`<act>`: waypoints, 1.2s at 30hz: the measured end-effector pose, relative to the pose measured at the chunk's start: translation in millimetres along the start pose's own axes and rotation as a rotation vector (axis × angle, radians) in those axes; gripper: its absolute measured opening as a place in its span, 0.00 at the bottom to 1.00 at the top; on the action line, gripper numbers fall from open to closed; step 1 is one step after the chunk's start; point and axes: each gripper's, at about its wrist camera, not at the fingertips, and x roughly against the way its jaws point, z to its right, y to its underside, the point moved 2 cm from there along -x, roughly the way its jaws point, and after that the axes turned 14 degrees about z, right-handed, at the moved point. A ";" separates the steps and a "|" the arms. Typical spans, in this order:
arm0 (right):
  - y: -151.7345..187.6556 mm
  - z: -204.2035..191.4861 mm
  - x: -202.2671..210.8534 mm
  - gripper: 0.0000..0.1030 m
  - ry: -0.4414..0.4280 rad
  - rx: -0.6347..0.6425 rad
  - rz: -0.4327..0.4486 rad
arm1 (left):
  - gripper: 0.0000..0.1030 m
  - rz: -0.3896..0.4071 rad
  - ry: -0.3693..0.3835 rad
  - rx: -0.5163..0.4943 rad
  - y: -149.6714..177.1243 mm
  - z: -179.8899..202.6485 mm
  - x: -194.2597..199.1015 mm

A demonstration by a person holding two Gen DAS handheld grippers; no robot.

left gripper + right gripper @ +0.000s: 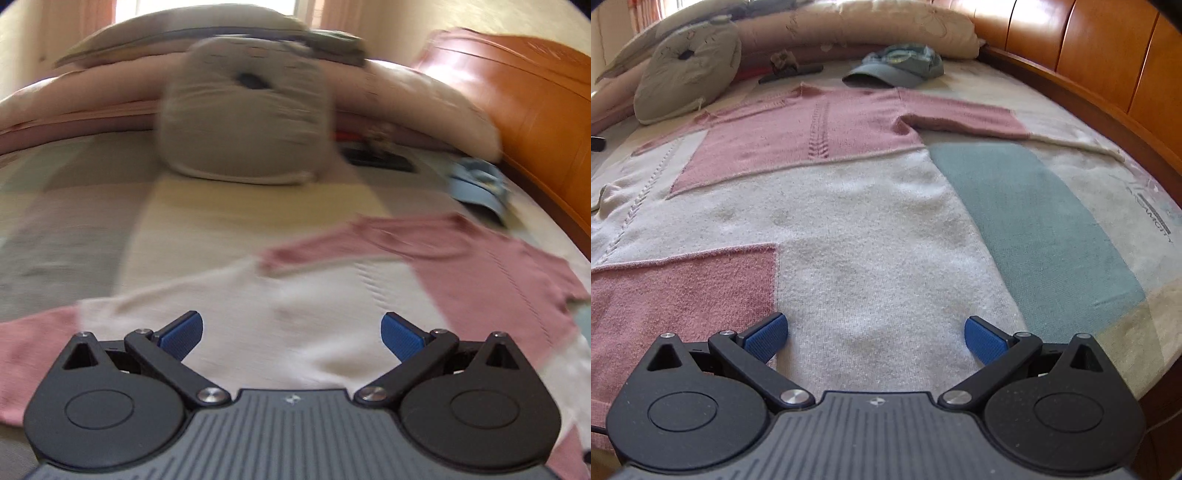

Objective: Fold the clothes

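Observation:
A pink and white knitted sweater (857, 206) lies spread flat on the bed, neck toward the pillows, one sleeve (964, 116) stretched toward the headboard side. My right gripper (875, 338) stands open just above the white lower part of the sweater, nothing between its blue pads. In the blurred left wrist view the same sweater (332, 295) fills the foreground, and my left gripper (291, 334) is open over its white part, holding nothing.
A grey round cushion (687, 70) and long beige pillows (871, 26) sit at the head of the bed. A blue-green cap (897, 66) lies beyond the sweater. The orange wooden bed frame (1108, 55) runs along the right. The patchwork bedcover (1041, 221) shows beside the sweater.

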 end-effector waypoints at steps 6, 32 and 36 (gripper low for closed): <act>-17.1 -4.9 10.7 1.00 -0.084 -0.056 -0.028 | 0.99 -0.078 -0.028 0.230 12.9 -88.0 -34.7; -12.7 -114.9 -15.7 1.00 -0.222 0.148 -0.069 | 0.99 0.004 -0.330 0.451 29.8 -244.8 30.0; -14.4 -113.0 -16.4 1.00 -0.204 0.132 -0.056 | 0.99 0.016 -0.237 0.449 22.4 -231.3 36.2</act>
